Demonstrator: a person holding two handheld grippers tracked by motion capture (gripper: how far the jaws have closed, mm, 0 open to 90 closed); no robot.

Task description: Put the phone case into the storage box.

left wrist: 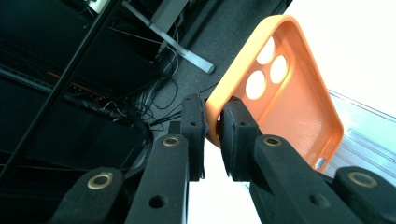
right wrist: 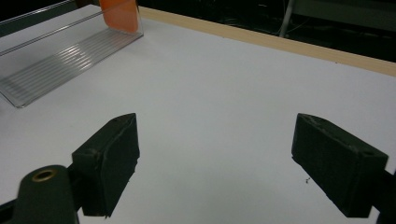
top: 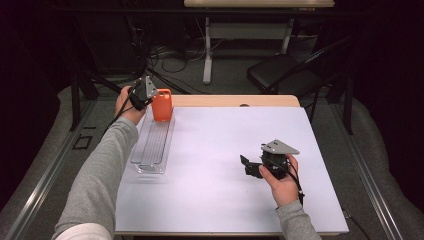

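Note:
An orange phone case stands upright over the far end of a clear plastic tray at the table's left. My left gripper is shut on the case's side rim. The left gripper view shows the gripper pinching that rim, with the case turned so its inside and camera holes face me, and the tray beneath it. My right gripper rests open above the white table top at the right, nothing between its fingers. In the right gripper view this gripper points toward the tray and case.
A white sheet covers the table, and a wooden strip runs along its far edge. Beyond the table stand a black chair and a desk leg with cables on the floor.

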